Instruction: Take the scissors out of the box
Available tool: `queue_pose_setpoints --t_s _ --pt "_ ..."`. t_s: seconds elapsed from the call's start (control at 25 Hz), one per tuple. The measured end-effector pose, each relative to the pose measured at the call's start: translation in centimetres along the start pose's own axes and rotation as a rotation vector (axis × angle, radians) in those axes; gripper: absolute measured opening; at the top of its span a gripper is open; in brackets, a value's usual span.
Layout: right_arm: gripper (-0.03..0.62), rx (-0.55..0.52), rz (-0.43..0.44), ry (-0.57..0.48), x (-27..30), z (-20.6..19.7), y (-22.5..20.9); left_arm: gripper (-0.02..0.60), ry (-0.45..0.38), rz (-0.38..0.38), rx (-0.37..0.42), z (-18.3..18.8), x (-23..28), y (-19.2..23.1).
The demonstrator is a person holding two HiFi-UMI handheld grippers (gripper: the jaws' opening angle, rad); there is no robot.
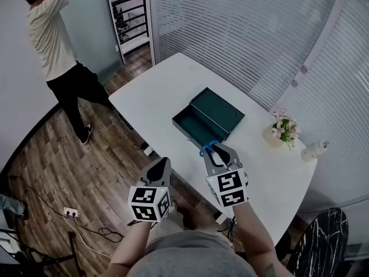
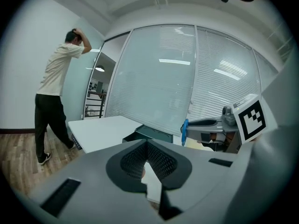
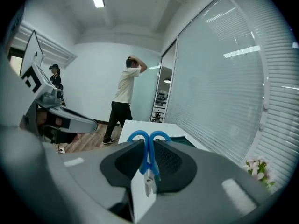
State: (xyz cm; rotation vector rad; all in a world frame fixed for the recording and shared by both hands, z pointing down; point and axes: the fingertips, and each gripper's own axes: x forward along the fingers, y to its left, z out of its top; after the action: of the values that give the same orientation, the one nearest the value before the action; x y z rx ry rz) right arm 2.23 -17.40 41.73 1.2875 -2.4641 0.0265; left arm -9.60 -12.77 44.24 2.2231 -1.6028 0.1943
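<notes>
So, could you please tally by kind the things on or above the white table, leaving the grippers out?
Open dark green metal box: 1
Blue-handled scissors: 1
Small pot of pink flowers: 1
Small white bottle: 1
Total: 4

White table [image 1: 151,94]: open box [image 1: 209,120], flowers [image 1: 285,128]

The box [image 1: 222,111] looks like matt painted metal. The table [image 1: 155,91] under it is smooth white; the scissors [image 3: 149,153] have handles of glossy plastic.
</notes>
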Motion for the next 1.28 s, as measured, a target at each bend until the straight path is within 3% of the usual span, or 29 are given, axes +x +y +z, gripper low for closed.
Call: queue_pose_setpoints --t_s 0.72,1.28 --pt "0.084 0.043 0.022 -0.101 -17.4 -3.5 5.3 0.000 -0.068 0.031 -0.006 -5.3 -10.8 -10.0" --pt "0.086 0.065 0.061 -0.132 -23.8 -5.7 8.0 0.000 -0.074 0.057 -0.021 -8.8 -15.9 -13.8"
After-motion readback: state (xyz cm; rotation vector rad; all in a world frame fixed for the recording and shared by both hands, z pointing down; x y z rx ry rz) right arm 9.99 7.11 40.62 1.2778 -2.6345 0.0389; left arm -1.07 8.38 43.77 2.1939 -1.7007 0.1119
